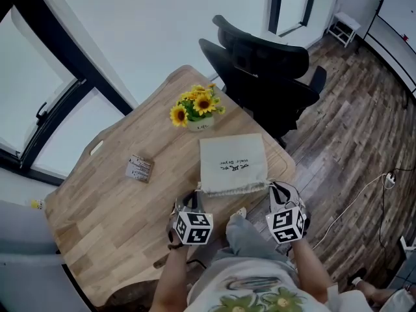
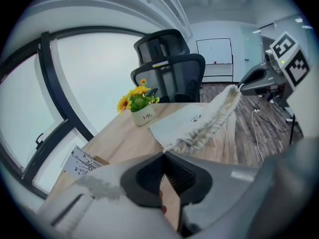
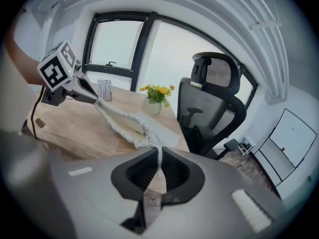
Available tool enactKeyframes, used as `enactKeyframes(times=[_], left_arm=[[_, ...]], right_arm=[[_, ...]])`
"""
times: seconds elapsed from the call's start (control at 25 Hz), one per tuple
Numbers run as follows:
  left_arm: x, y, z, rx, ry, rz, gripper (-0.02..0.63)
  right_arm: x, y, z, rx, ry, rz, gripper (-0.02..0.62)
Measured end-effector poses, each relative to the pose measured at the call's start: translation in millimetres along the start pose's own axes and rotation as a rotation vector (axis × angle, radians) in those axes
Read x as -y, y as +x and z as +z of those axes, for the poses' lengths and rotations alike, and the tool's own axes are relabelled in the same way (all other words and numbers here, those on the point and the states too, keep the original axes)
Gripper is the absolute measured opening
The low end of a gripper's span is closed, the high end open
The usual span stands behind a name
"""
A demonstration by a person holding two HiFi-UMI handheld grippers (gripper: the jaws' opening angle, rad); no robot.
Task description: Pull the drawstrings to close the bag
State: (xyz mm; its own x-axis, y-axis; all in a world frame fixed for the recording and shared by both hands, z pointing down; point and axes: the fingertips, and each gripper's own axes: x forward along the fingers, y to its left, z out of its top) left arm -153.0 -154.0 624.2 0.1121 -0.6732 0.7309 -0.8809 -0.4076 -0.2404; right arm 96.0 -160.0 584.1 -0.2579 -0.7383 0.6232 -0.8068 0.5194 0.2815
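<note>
A beige cloth drawstring bag lies flat on the wooden table, its gathered mouth towards me and lifted off the surface. My left gripper is shut at the mouth's left corner; in the left gripper view its jaws meet where the frilled edge begins. My right gripper is shut at the right corner. In the right gripper view a white drawstring runs into its closed jaws. The ruffled mouth stretches between the two grippers.
A pot of sunflowers stands just beyond the bag. A small printed box lies to the left. Black office chairs stand at the table's far right corner. The table's near edge is by my lap; a cable trails on the floor.
</note>
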Motion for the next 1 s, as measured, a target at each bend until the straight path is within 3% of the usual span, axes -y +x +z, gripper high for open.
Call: enactKeyframes(times=[0.2, 0.4, 0.64, 1.0], left_arm=[[-15, -16, 24, 0.076, -0.005, 0.051, 0.006], [-29, -34, 48, 0.153, -0.025, 0.093, 0.006], [-41, -56, 75, 0.251, -0.032, 0.168, 0.006], [-65, -80, 93, 0.316, -0.041, 0.284, 0.007]], right_arm=[[25, -14, 24, 0.074, -0.011, -0.129, 0.026], [36, -23, 45, 0.139, 0.005, -0.130, 0.015], [47, -42, 75, 0.250, 0.024, -0.201, 0.015], [59, -61, 109, 0.345, 0.079, -0.228, 0.012]])
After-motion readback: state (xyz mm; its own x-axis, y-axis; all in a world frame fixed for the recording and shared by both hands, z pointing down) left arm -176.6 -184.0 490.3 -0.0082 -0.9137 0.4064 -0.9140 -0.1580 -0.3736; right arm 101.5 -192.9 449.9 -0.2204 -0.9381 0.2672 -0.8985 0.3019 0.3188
